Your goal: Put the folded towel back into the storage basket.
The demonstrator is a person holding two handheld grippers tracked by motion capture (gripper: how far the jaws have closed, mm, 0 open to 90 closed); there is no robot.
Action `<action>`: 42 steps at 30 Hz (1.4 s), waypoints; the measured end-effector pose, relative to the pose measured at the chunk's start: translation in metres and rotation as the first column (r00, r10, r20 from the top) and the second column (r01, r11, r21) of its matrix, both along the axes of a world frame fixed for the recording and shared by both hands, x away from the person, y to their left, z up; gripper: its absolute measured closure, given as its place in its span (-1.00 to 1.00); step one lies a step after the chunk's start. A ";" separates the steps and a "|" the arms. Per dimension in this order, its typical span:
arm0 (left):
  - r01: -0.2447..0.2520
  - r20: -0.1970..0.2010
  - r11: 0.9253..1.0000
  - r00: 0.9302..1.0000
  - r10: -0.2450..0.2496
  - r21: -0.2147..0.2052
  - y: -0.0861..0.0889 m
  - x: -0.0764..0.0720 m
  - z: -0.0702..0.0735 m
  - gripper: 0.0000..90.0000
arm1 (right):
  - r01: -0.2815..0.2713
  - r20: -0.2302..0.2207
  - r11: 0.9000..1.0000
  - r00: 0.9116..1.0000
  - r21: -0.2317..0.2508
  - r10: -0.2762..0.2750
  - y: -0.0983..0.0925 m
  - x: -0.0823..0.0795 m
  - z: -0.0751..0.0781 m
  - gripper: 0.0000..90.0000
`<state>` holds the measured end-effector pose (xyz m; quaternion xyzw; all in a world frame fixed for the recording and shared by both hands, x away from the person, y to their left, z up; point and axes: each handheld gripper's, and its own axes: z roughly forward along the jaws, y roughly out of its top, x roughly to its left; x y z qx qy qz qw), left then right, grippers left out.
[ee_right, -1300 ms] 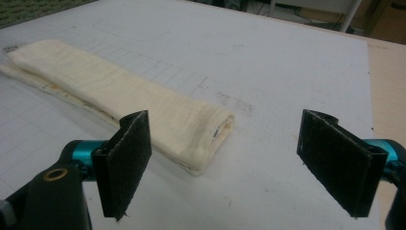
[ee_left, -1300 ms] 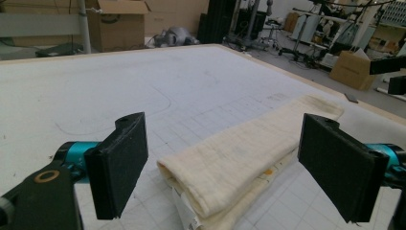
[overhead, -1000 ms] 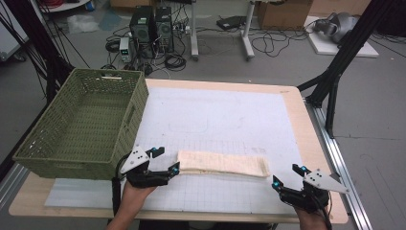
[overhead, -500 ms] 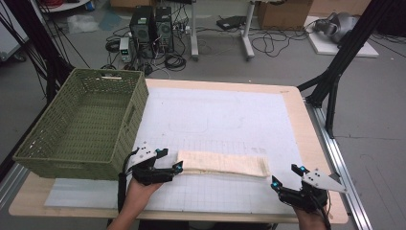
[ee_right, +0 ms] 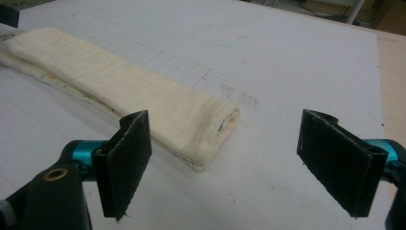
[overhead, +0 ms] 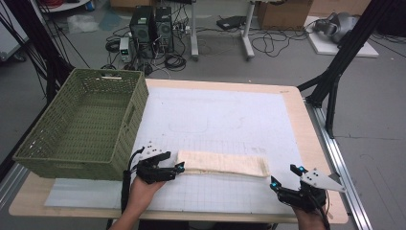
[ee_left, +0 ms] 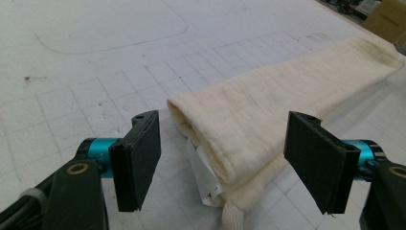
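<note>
1. Three views, taken in turn. High view: a cream folded towel [overhead: 222, 163] lies as a long strip on the white gridded mat [overhead: 230, 120] covering the counter [overhead: 306, 124]. The left tool [overhead: 178, 167] sits at the towel's left end; the right tool [overhead: 282, 178] rests near the counter's front edge, just beside the towel's right end and apart from it. A green woven basket [overhead: 81, 120] stands empty at the counter's left. Beyond lie a grey floor, computer towers [overhead: 153, 24], loose cables and black frame legs [overhead: 335, 72].

2. Left gripper view: the jaws straddle the towel's near end [ee_left: 249, 124] and have just been closing, yet both pads stand clear of the cloth, so the tool is released. A white label [ee_left: 203, 177] and a loop protrude from the fold.

3. Right gripper view: jaws spread wide, nothing between them; the towel's other end [ee_right: 191, 120] lies ahead, untouched.

4. Progress, as a judgement: folding appears done; gripping, lifting and placing the towel, probably in the basket, remain.
</note>
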<state>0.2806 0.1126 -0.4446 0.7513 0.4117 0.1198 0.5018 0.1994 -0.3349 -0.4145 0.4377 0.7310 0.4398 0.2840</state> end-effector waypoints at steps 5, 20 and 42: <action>-0.020 -0.028 0.999 0.999 0.022 0.046 -0.005 0.004 -0.004 -0.28 | -0.006 -0.005 1.000 1.000 -0.005 0.006 0.001 0.000 0.000 -0.60; 0.029 -0.050 0.990 0.999 -0.022 0.137 -0.018 0.002 -0.008 0.27 | -0.014 -0.017 1.000 1.000 -0.006 0.014 0.001 0.002 -0.003 -0.60; 0.101 -0.033 0.990 0.995 -0.099 0.099 -0.017 -0.003 -0.006 0.74 | 0.016 -0.041 1.000 0.999 -0.002 -0.016 0.005 0.013 -0.009 -0.59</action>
